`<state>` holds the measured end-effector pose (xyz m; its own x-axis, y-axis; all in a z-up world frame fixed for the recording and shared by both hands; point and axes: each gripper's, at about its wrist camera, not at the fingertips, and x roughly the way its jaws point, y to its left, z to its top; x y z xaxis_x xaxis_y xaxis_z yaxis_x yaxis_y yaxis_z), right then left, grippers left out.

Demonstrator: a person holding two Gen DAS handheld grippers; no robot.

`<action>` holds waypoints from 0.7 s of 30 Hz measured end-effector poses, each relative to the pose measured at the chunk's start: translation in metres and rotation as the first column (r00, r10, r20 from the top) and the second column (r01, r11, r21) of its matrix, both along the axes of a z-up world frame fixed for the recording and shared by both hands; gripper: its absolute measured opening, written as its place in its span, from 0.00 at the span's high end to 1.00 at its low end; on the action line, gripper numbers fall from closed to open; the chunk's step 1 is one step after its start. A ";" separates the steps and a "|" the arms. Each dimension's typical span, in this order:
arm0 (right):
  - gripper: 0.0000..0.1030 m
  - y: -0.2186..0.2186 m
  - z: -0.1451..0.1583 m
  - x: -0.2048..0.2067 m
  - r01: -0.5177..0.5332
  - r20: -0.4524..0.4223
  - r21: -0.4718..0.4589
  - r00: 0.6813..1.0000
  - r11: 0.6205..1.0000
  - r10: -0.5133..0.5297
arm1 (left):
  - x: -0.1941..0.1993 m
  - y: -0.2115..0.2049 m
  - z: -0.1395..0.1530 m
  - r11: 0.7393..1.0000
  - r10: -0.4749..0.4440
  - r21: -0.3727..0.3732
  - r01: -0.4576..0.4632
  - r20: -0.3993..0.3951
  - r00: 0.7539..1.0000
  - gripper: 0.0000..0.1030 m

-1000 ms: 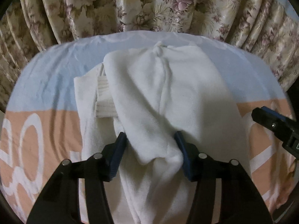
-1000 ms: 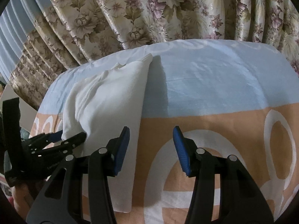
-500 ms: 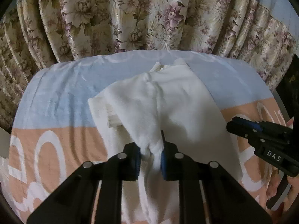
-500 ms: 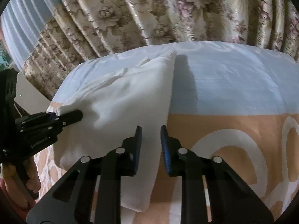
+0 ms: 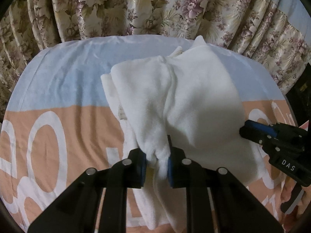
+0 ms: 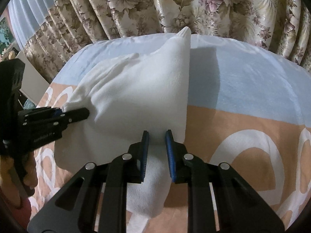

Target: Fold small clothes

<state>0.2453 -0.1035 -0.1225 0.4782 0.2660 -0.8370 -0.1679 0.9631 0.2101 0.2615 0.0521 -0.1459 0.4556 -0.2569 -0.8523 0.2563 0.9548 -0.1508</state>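
Left wrist — white garment (image 5: 194, 97) pinched

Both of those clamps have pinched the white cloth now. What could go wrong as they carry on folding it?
The left gripper pinches only a bunched bit of the white garment, so it might slip out.

The right gripper grips near the garment's edge; uneven pulling could skew the fold.

Loose layers peek out underneath and may unfold when dragged across the bedsheet.

Closed since a second ago: left gripper (image 5: 156, 162) and right gripper (image 6: 157, 151), now pinching and lifting near edge of soft white fleece garment (image 5: 186, 101).
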 end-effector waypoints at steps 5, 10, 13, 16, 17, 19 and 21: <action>0.82 0.006 -0.001 -0.004 -0.024 -0.008 0.000 1.000 1.000 0.024 | 0.007 0.011 0.004 1.000 -0.015 -0.020 0.014 -0.015 1.000 0.83; 0.81 0.005 -0.004 -0.008 -0.018 -0.013 -0.004 1.000 1.000 0.018 | 0.001 -0.006 -0.003 0.996 -0.057 0.063 0.056 0.011 0.998 0.81; 0.74 -0.003 0.004 -0.011 -0.009 0.006 0.016 1.000 1.000 0.009 | -0.003 -0.006 0.006 0.998 -0.036 0.049 0.035 0.020 0.999 0.73; 0.69 -0.012 0.010 -0.016 0.000 0.013 0.018 1.000 1.000 0.000 | -0.013 -0.008 0.016 0.997 -0.035 0.068 0.032 0.040 0.999 0.48; 0.69 -0.013 0.011 -0.017 0.004 0.012 0.017 1.000 1.000 -0.004 | -0.020 -0.009 0.020 0.996 -0.044 0.079 0.040 0.049 0.998 0.43; 0.69 -0.020 0.009 -0.020 0.021 0.007 0.020 1.000 1.000 -0.022 | -0.032 -0.012 0.022 0.995 -0.058 0.081 0.054 0.048 0.997 0.43; 0.69 -0.025 0.007 -0.022 0.038 0.001 0.026 0.999 0.999 -0.038 | -0.045 -0.015 0.020 0.996 -0.067 0.069 0.064 0.032 0.997 0.43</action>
<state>0.2230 -0.1289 -0.1151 0.4893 0.2694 -0.8295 -0.1319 0.9630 0.2349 0.2170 0.0367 -0.1257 0.4690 -0.2294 -0.8529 0.3224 0.9435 -0.0765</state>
